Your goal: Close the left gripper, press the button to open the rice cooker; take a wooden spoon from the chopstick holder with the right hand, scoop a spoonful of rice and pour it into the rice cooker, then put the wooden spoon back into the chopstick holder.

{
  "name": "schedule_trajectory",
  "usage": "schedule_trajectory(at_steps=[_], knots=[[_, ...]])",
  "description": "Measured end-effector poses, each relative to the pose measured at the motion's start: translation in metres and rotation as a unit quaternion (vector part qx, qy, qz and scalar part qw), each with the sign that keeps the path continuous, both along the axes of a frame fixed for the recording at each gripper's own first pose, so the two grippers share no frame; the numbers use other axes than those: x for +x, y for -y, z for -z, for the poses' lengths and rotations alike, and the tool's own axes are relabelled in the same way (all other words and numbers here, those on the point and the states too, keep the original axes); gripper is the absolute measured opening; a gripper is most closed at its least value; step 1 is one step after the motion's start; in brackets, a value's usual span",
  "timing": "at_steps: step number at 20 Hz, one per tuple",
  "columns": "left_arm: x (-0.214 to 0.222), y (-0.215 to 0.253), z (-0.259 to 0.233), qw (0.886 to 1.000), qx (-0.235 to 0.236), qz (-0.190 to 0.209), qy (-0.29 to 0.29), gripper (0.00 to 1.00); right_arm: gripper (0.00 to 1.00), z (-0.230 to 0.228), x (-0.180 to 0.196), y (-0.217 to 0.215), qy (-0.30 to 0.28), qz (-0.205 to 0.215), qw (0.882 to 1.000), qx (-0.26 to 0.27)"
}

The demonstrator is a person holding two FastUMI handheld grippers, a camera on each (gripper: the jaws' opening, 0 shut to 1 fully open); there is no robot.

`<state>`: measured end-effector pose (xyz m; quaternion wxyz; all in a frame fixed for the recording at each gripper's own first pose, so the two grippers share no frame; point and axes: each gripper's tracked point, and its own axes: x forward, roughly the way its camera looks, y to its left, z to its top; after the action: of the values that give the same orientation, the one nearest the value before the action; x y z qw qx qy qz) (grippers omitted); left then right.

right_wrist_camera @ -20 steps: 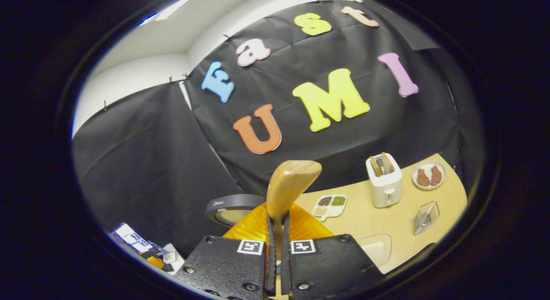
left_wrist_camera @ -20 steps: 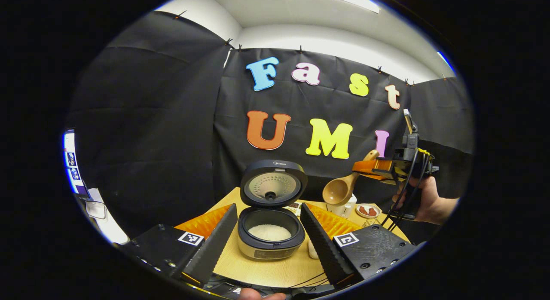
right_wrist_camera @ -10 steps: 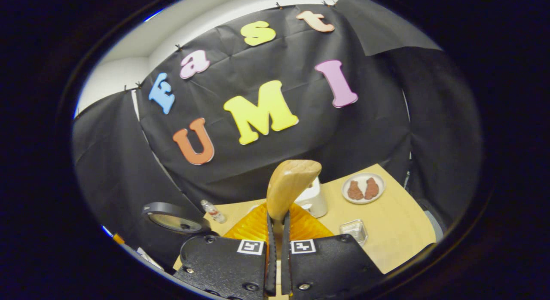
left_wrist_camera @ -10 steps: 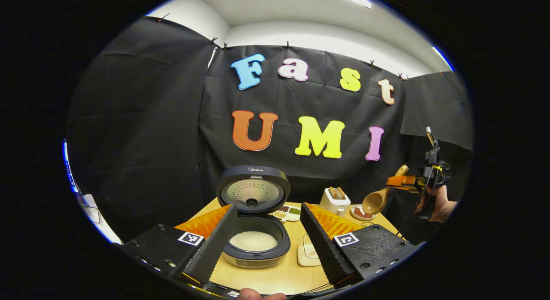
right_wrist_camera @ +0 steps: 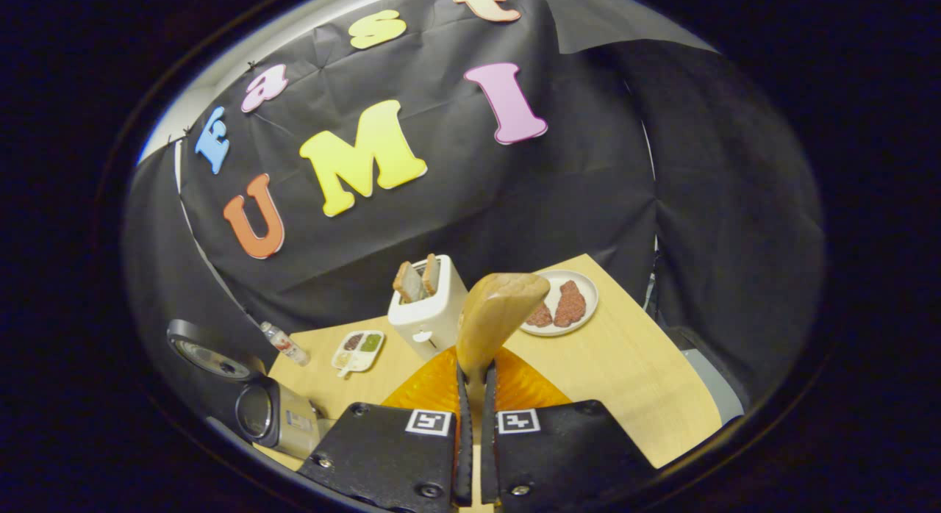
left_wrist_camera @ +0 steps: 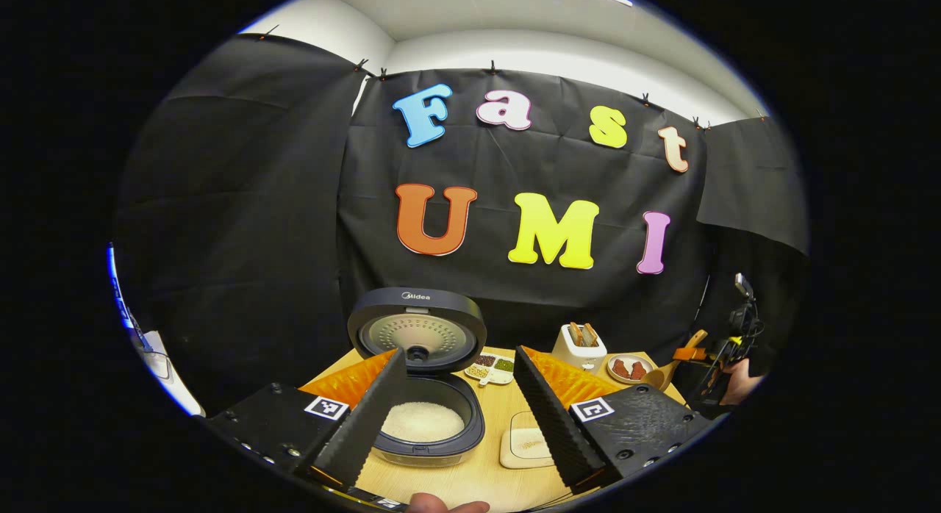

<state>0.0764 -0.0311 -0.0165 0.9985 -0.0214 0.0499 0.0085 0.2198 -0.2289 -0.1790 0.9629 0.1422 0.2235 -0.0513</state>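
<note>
In the left gripper view the rice cooker [left_wrist_camera: 426, 428] stands open on the wooden table [left_wrist_camera: 507, 403], lid [left_wrist_camera: 417, 328] up and white rice in its pot. My left gripper [left_wrist_camera: 459, 353] is open and frames the cooker from the near side without touching it. Far right, a hand holds my right gripper [left_wrist_camera: 689, 353], which carries the wooden spoon [left_wrist_camera: 656, 378] bowl-down beside the meat plate. In the right gripper view my right gripper [right_wrist_camera: 474, 370] is shut on the handle of the wooden spoon [right_wrist_camera: 500, 314], whose bowl points up over the table. The rice cooker [right_wrist_camera: 276, 417] sits low at the left there.
A white toaster [left_wrist_camera: 578, 345] with two bread slices, a plate of meat pieces [left_wrist_camera: 628, 368] and a small divided dish [left_wrist_camera: 490, 366] stand at the table's back. A beige rice tray [left_wrist_camera: 526, 447] lies right of the cooker. A small bottle [right_wrist_camera: 283, 342] stands by the lid.
My right gripper has carried the spoon away from the cooker, rightward and lower, toward the plate side. Its view has swung right onto the toaster and plate. The left gripper stays open.
</note>
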Motion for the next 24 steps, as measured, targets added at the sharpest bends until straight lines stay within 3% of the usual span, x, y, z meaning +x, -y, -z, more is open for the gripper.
schedule_trajectory(at_steps=[7, 14, 17, 18, 22, 24], knots=[[0.02, 0.018, 0.001, 1.0, 0.003, 0.0, -0.015, 0.95, 0.1, 0.064, 0.028, 0.015, -0.007, -0.018, 0.999, -0.049], [0.036, 0.024, 0.003, 1.0, 0.011, -0.002, -0.021, 0.95, 0.12, 0.098, 0.035, 0.017, -0.027, -0.005, 0.999, -0.02], [0.038, 0.024, 0.001, 1.0, 0.014, -0.002, -0.019, 0.95, 0.18, 0.094, 0.036, 0.013, -0.013, -0.006, 1.0, -0.008], [0.039, 0.024, 0.0, 1.0, 0.014, -0.002, -0.017, 0.95, 0.24, 0.088, 0.036, 0.014, -0.007, -0.006, 1.0, -0.014], [0.04, 0.016, -0.014, 1.0, 0.009, -0.005, 0.004, 0.95, 0.81, 0.064, 0.026, 0.022, 0.006, 0.01, 0.999, -0.037], [0.043, 0.009, -0.021, 1.0, 0.011, -0.007, 0.016, 0.95, 0.89, 0.039, 0.016, 0.029, 0.024, 0.022, 0.998, -0.052]])
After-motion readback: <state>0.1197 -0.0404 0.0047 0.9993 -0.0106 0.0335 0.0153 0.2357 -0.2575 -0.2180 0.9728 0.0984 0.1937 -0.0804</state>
